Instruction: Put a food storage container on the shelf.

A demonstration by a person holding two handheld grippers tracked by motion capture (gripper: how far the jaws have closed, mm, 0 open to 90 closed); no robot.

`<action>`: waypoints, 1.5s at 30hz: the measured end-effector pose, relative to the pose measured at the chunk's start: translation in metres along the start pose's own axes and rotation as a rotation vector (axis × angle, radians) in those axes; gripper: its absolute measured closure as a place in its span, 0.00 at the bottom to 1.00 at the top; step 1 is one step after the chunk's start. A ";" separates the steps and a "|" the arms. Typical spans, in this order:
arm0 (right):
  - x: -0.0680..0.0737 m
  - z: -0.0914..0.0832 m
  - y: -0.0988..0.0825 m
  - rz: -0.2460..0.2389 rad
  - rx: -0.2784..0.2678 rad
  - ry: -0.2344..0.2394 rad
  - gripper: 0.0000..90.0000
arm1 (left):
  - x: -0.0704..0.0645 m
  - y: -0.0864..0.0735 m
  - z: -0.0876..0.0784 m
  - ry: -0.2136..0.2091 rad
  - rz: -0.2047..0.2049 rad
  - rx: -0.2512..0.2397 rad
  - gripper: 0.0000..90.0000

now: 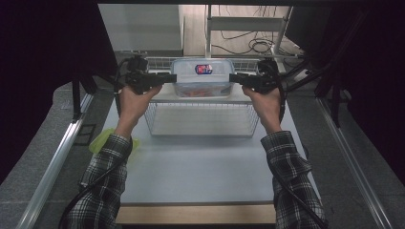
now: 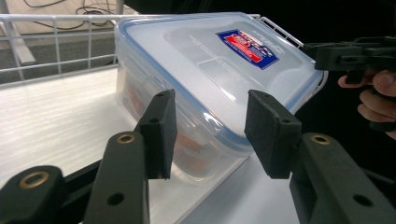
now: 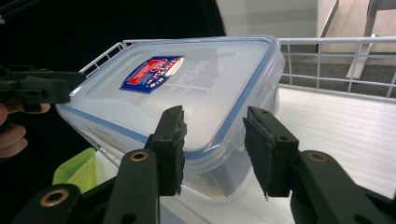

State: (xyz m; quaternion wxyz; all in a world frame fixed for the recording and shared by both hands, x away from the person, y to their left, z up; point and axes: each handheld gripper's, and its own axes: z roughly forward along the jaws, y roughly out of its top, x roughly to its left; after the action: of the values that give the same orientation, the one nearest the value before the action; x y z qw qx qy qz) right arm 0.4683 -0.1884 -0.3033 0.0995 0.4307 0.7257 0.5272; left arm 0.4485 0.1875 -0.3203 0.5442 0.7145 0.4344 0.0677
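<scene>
A clear plastic container (image 1: 202,76) with a blue-rimmed lid and a red and blue label stands on the white top of a wire rack (image 1: 200,136); orange contents show through its wall. My left gripper (image 1: 173,78) points at its left end and my right gripper (image 1: 231,78) at its right end. In the left gripper view the container (image 2: 210,60) has a corner between the left gripper (image 2: 210,116) jaws. In the right gripper view another corner of the container (image 3: 187,88) lies between the right gripper (image 3: 215,135) jaws. Both stand open, with no pad clearly pressing.
A low wire rail (image 2: 56,42) runs round the rack's top. A yellow-green object (image 1: 102,140) lies at the grey table's (image 1: 200,171) left edge, partly under the left sleeve. Dark curtains flank the table, and cables lie on the floor behind it.
</scene>
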 end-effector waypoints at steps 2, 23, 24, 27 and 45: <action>0.000 -0.001 -0.001 0.005 -0.001 0.003 0.65 | -0.001 0.000 0.000 0.010 0.007 -0.001 0.60; 0.025 -0.024 -0.033 -0.178 -0.015 0.013 0.36 | -0.029 -0.045 -0.029 0.031 0.163 -0.002 0.32; 0.026 -0.024 -0.036 -0.185 -0.013 0.014 0.34 | -0.030 -0.048 -0.030 0.031 0.167 0.001 0.32; 0.030 -0.027 -0.043 -0.212 -0.008 0.009 0.31 | -0.033 -0.058 -0.033 0.031 0.182 0.016 0.30; 0.050 -0.036 -0.094 -0.295 0.034 0.036 0.16 | -0.054 -0.128 -0.037 0.016 0.237 0.063 0.23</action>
State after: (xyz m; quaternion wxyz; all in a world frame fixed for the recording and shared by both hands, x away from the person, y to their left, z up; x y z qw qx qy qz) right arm 0.3675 -0.1830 -0.3525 0.1556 0.3114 0.7916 0.5021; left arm 0.3247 0.1802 -0.3925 0.5061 0.7771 0.3531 0.1235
